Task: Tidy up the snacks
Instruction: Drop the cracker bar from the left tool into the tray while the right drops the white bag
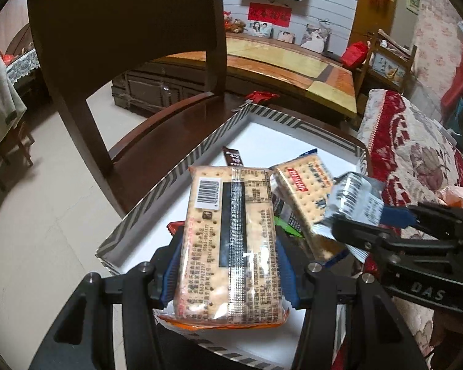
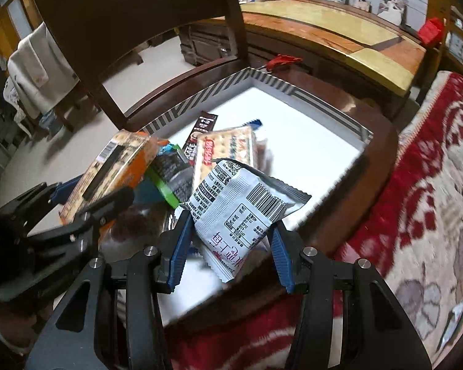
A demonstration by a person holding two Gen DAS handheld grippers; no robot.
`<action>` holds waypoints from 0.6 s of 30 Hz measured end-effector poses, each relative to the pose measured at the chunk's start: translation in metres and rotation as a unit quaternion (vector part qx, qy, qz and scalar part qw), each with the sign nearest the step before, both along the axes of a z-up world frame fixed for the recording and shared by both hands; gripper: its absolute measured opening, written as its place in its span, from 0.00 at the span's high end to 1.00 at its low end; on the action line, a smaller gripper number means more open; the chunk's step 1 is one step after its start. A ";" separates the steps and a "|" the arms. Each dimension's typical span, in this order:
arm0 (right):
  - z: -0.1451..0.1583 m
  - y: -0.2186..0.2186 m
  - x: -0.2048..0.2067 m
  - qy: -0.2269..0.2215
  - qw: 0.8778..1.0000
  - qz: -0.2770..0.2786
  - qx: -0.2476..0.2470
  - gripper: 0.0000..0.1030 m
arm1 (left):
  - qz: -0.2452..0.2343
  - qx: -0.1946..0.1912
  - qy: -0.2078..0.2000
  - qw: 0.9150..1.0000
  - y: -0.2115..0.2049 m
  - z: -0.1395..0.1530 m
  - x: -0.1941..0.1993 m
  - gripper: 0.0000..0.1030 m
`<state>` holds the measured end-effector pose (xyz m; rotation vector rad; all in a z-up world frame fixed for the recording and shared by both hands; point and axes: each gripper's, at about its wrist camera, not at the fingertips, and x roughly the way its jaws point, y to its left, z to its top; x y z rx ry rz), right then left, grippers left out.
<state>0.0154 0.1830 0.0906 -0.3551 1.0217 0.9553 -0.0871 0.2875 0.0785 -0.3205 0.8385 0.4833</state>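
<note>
Left gripper [image 1: 228,262] clamped across cracker pack [image 1: 228,240]; right gripper [image 2: 231,246] clamped on silver snack pouch [image 2: 240,206]. Both packs held over striped-rim white tray [image 1: 169,182], above loose snacks already inside. Advisable: lower each onto bare tray floor, clear of second cracker pack [image 1: 305,194] and coffee sachet [image 2: 200,135], before releasing; keep grippers apart.

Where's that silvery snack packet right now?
The silvery packet is clamped in the right hand-held gripper, above the striped box's near edge, right of the cracker pack.
</note>
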 end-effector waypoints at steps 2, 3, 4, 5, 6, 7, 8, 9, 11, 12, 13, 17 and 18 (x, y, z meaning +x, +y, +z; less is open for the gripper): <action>-0.003 0.012 0.002 -0.005 1.000 0.008 -0.009 0.54 | 0.003 -0.003 0.001 1.000 0.003 -0.002 0.001 0.46; -0.004 0.015 0.003 -0.011 1.000 0.010 -0.014 0.54 | 0.004 -0.003 0.002 1.000 0.004 -0.002 0.003 0.46; -0.005 0.020 0.005 -0.018 1.000 0.014 -0.019 0.54 | 0.006 -0.004 0.004 1.000 0.005 -0.003 0.005 0.46; -0.006 0.024 0.008 -0.017 1.000 0.016 -0.019 0.54 | 0.006 -0.005 0.006 1.000 0.006 -0.004 0.007 0.46; -0.008 0.027 0.011 -0.011 1.000 0.015 -0.020 0.54 | 0.007 -0.006 0.008 1.000 0.006 -0.004 0.009 0.46; -0.009 0.030 0.014 -0.006 1.000 0.015 -0.020 0.54 | 0.009 -0.007 0.011 1.000 0.006 -0.005 0.011 0.46; -0.009 0.031 0.015 -0.004 1.000 0.016 -0.020 0.54 | 0.013 -0.009 0.011 1.000 0.007 -0.005 0.012 0.46; -0.008 0.033 0.015 -0.009 1.000 0.017 -0.020 0.54 | 0.017 -0.011 0.011 1.000 0.008 -0.005 0.012 0.45; -0.007 0.032 0.015 -0.011 1.000 0.020 -0.017 0.54 | 0.021 -0.012 0.010 1.000 0.009 -0.005 0.011 0.42; -0.006 0.030 0.016 -0.005 1.000 0.020 -0.014 0.53 | 0.021 -0.012 0.008 1.000 0.009 -0.005 0.010 0.39; -0.005 0.028 0.016 -0.002 1.000 0.018 -0.012 0.54 | 0.022 -0.011 0.007 1.000 0.009 -0.004 0.009 0.35; 0.000 0.018 0.016 0.005 1.000 0.011 0.005 0.53 | 0.028 -0.005 -0.003 1.000 0.009 0.003 0.004 0.23; 0.002 0.016 0.015 0.007 1.000 0.009 0.010 0.52 | 0.029 -0.005 -0.005 1.000 0.010 0.005 0.003 0.22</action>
